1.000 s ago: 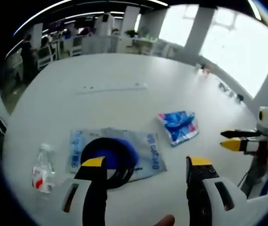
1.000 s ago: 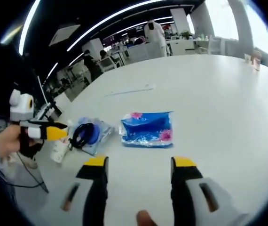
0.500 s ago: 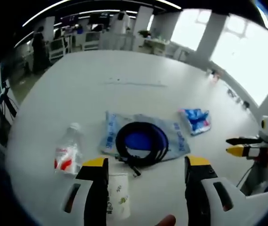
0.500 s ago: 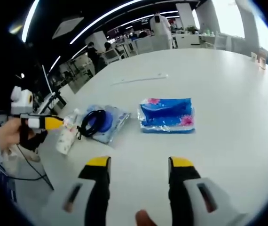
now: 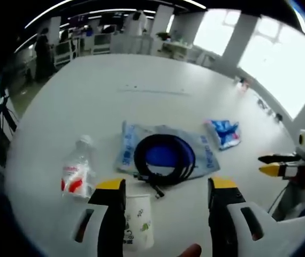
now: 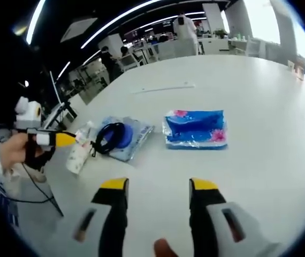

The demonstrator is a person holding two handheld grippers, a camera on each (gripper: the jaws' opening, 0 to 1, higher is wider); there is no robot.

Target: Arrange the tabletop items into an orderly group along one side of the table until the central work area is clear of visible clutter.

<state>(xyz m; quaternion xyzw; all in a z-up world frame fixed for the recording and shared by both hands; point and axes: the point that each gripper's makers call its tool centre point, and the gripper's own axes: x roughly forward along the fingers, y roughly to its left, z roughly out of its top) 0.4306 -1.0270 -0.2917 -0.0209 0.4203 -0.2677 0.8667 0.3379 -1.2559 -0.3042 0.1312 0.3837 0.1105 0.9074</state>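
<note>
Left gripper view: left gripper (image 5: 164,198), fingers apart, nothing held, poised low over the near edge of the white desk (image 5: 88,96). Paper cup (image 5: 137,220) lies on its side between the fingers, just beside the left one, so it is likely the first pick. Water bottle (image 5: 76,170) lies flat to the left, near the cup. Black cable coil (image 5: 164,157) rests on a grey-blue plastic bag (image 5: 212,158), mid-desk. Blue tissue pack (image 5: 226,133) sits apart to the right. Right gripper (image 5: 281,165) enters from the right, its yellow tips close together; whether they touch, cannot tell

Right gripper view: right gripper (image 6: 159,188), fingers apart and empty, aimed at the tissue pack (image 6: 196,128), which lies flat, well ahead of them. Cable coil (image 6: 111,137) on its bag, left of the pack. Cup (image 6: 78,156) further left, by the left gripper (image 6: 61,140). All items lie loosely spread across the centre; grouping not yet done
</note>
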